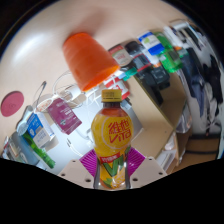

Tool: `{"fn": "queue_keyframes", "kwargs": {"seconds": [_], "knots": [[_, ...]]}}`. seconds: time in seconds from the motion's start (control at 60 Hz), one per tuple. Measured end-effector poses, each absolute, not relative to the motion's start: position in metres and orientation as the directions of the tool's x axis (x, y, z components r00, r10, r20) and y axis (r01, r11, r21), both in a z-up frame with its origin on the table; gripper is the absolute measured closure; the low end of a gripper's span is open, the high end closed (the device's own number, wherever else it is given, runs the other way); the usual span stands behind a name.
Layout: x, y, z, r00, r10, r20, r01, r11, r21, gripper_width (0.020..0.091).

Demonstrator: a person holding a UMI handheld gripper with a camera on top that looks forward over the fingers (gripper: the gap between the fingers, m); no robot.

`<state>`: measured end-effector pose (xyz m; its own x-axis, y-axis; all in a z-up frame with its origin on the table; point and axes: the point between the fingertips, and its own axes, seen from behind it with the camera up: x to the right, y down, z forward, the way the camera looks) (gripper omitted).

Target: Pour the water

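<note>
The bottle's (110,140) base is cut off between the pink pads (88,163), so their grip on it cannot be judged; its label script is too small to read. Cartons (45,125) beside it and clutter (160,60) beyond blur together; their print is illegible.

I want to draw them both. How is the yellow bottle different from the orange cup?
The bottle is yellow with a label and a gold cap on top; the cup is plain orange.
The bottle stands between the fingers of the gripper; the cup sits beyond them, untouched.
The bottle is tall and slim; the cup is wider and appears to rest mouth-down.
Both sit on the same pale table.
</note>
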<state>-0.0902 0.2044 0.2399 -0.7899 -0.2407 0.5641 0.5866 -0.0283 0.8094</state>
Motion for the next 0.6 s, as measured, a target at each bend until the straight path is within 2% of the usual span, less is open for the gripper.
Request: {"fn": "queue_keyframes", "kwargs": {"seconds": [0.083,0.117,0.15,0.217,0.267,0.317,0.367,0.417,0.433,0.567,0.583,0.6], "knots": [[-0.075,0.203,0.265,-0.599,-0.255,0.759,0.787,-0.013,0.617,0.0752],[-0.063,0.204,0.276,-0.45,-0.237,0.861,0.887,-0.01,0.461,0.0751],[-0.049,0.204,0.273,-0.239,-0.201,0.95,0.969,0.007,0.245,0.075],[-0.037,0.199,0.239,0.275,-0.005,0.961,0.959,0.076,-0.274,0.0748],[-0.043,0.191,0.201,0.587,0.17,0.791,0.795,0.061,-0.603,0.0748],[-0.045,0.179,0.167,0.804,0.263,0.533,0.555,-0.012,-0.831,0.0745],[-0.035,0.174,0.153,0.898,0.295,0.327,0.367,-0.092,-0.926,0.0744],[-0.024,0.173,0.139,0.936,0.287,0.202,0.243,-0.113,-0.963,0.0735],[-0.023,0.172,0.126,0.947,0.279,0.16,0.197,-0.111,-0.974,0.0737],[0.012,0.184,0.089,0.969,0.232,0.079,0.125,-0.188,-0.974,0.0736],[0.014,0.181,0.073,0.975,0.217,0.049,0.088,-0.176,-0.98,0.0736],[0.018,0.186,0.084,0.973,0.222,0.06,0.104,-0.195,-0.975,0.0736]]}}
